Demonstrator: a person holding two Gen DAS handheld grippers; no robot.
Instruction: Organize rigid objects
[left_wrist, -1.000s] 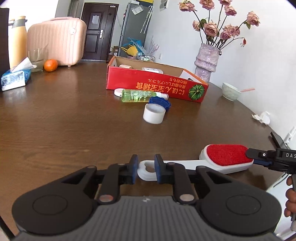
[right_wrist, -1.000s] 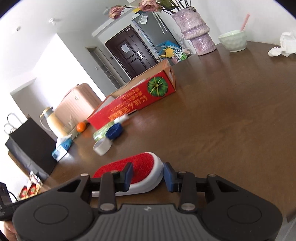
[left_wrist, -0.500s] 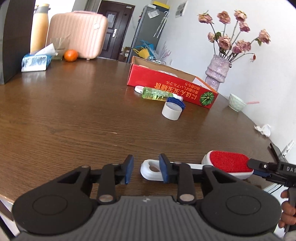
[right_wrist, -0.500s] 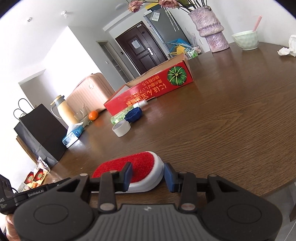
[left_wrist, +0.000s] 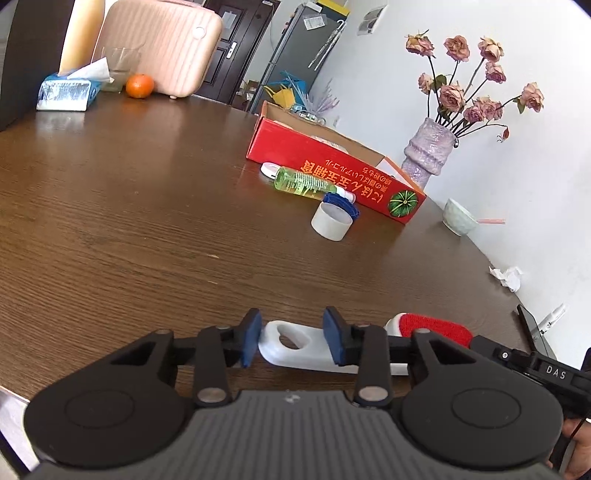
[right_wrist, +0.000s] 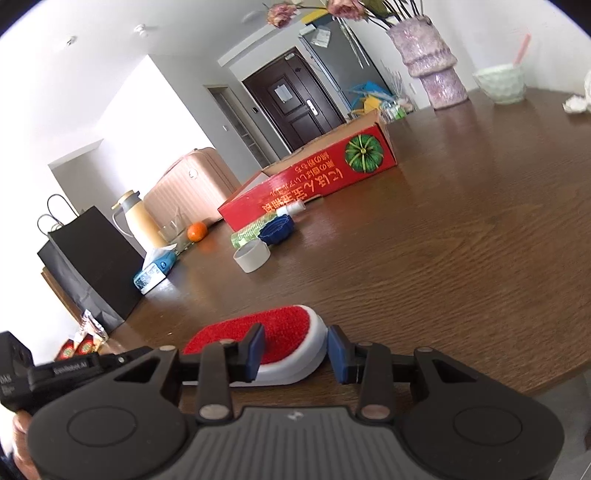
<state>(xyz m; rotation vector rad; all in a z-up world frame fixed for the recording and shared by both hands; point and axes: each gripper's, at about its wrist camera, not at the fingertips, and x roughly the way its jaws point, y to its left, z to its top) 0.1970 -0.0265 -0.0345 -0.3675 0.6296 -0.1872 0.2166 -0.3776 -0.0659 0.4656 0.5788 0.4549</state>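
On the table (left_wrist: 147, 221) the lint brush (left_wrist: 314, 347) lies flat at your near edge, well short of the red box (left_wrist: 332, 170), its long axis running across in front of you from side to side. Your left gripper (left_wrist: 291, 341) stands open around the white handle end with the pads not clearly pressing, and your right gripper (right_wrist: 295, 349) stands open astride the red head, so both ends are equally within reach and neither is gripped yet
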